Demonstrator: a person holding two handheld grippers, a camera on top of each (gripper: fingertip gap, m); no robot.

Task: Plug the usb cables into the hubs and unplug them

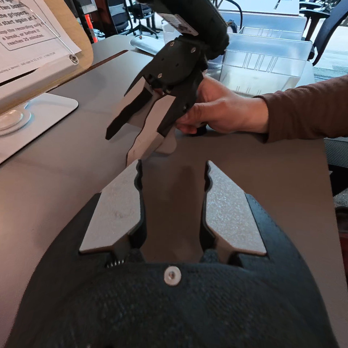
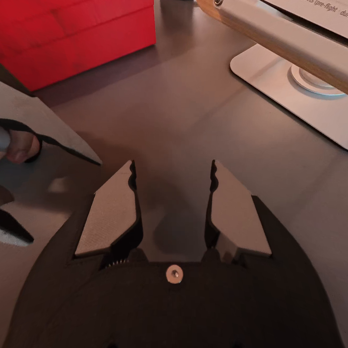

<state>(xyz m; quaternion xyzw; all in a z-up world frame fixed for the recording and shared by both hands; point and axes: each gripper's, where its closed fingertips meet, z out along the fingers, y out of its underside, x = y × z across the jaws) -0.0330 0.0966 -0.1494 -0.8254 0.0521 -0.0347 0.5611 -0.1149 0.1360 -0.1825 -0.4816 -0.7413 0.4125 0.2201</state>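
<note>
Spreading across both views, the grey desk (image 1: 244,178) shows no USB cables and no hubs, so the task's things are out of sight and where they lie cannot be told; a reach made now could only be a guess.

Next in size, the red box (image 2: 75,37) sits beyond the right tongs, and the white stand (image 2: 273,90) with its printed sheet stands to their other side. A careless sweep could knock either one.

Behind, the clear plastic bins (image 1: 263,62) stand near the person's hand (image 1: 222,111), within easy bumping reach.

Both tools have their jaws apart and grip nothing: the left tongs (image 1: 173,169) hover over bare desk, and the right tongs (image 2: 172,169) likewise. Seen from the left, the right tongs hang tilted just ahead, so the two could clash if brought closer.
</note>
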